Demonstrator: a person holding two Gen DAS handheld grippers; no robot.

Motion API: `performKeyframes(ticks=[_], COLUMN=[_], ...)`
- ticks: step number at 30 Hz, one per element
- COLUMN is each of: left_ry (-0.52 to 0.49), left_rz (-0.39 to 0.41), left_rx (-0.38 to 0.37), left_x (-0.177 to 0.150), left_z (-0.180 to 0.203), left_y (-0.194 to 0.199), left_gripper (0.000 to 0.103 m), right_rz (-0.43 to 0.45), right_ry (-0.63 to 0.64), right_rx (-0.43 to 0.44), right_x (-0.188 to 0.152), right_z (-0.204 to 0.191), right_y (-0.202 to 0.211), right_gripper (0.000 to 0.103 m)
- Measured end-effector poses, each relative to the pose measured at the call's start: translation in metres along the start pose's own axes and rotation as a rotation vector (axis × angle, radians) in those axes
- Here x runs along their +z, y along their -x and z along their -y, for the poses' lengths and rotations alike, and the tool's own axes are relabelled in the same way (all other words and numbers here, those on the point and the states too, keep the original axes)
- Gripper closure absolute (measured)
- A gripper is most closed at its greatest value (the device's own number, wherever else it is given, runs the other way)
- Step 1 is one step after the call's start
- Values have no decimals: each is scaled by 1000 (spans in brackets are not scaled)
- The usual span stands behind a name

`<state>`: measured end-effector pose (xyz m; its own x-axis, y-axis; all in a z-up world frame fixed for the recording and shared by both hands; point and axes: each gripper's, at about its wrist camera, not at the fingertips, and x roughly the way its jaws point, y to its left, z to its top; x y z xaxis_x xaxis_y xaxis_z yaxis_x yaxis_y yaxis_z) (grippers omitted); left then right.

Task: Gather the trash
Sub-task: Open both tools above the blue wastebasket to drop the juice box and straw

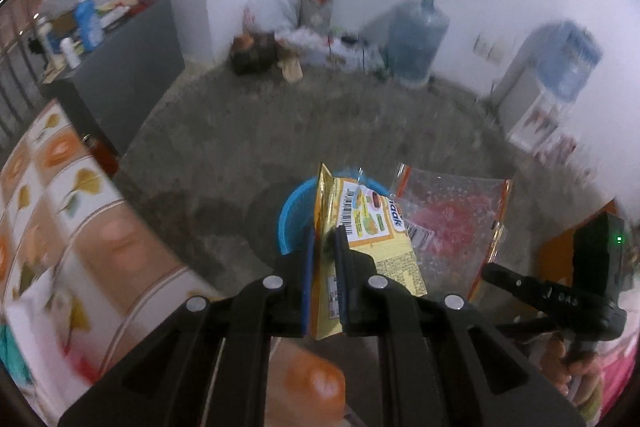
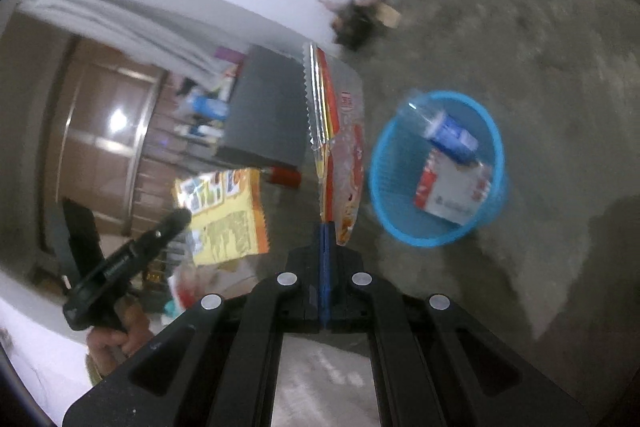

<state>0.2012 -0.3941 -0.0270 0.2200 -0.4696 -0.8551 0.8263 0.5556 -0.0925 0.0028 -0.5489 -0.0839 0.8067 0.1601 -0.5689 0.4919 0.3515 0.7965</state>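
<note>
1. Black linkage bars of the left gripper [image 1: 323,247] fill the near edge of the left wrist view; its blue-padded fingers [image 1: 308,267] are pressed onto a yellow snack packet [image 1: 372,227], pinching it by one edge.
2. That packet is glossy printed foil with a barcode; its long axis runs away from the fingers, tilted a little left, top end pointing far over the floor.
3. Behind the packet sits a round blue basket [image 1: 290,223] of mesh plastic on the rough grey floor [image 1: 240,131].
4. Right of the packet hangs a clear crinkled bag [image 1: 452,227] with red print and an orange border.
5. At the near edge of the right wrist view, the right gripper [image 2: 325,239] has its fingers squeezed together on that clear bag [image 2: 344,147], which stands edge-on, long axis pointing far, its serrated end uppermost.
6. Right of the bag, the blue basket [image 2: 384,187] holds a blue can [image 2: 452,137] and a red-and-white carton [image 2: 452,193], both lying tilted.
7. Motion blur softens the surroundings.
</note>
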Motion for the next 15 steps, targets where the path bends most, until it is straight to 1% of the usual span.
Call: performKeyframes(ticks=[2, 6, 9, 11, 12, 13, 14, 15], left_ry=[-25, -43, -29, -31, -34, -35, -34, -32], left_rz=[-53, -141, -164, -182, -191, -197, -199, -200], left_rx=[27, 66, 73, 89, 99, 116, 128, 136], left_x=[6, 16, 23, 26, 25, 26, 25, 25], left_z=[8, 20, 23, 25, 27, 28, 29, 29], left_y=[-28, -79, -108, -128, -134, -141, -145, -147], left_gripper=[93, 92, 89, 70, 65, 58, 53, 52], right_rz=[-23, -71, -92, -109, -114, -118, -121, -120], right_ry=[-35, -101, -125, -158, -166, -172, -182, -194], right_rx=[-19, -58, -75, -84, -91, -117, -155, -179], right_x=[2, 4, 6, 10, 12, 14, 14, 15], right_z=[15, 39, 51, 61, 68, 75, 81, 85], right_y=[-14, -41, -60, -77, -85, -91, -94, -93], right_gripper=[103, 103, 102, 93, 88, 74, 67, 67])
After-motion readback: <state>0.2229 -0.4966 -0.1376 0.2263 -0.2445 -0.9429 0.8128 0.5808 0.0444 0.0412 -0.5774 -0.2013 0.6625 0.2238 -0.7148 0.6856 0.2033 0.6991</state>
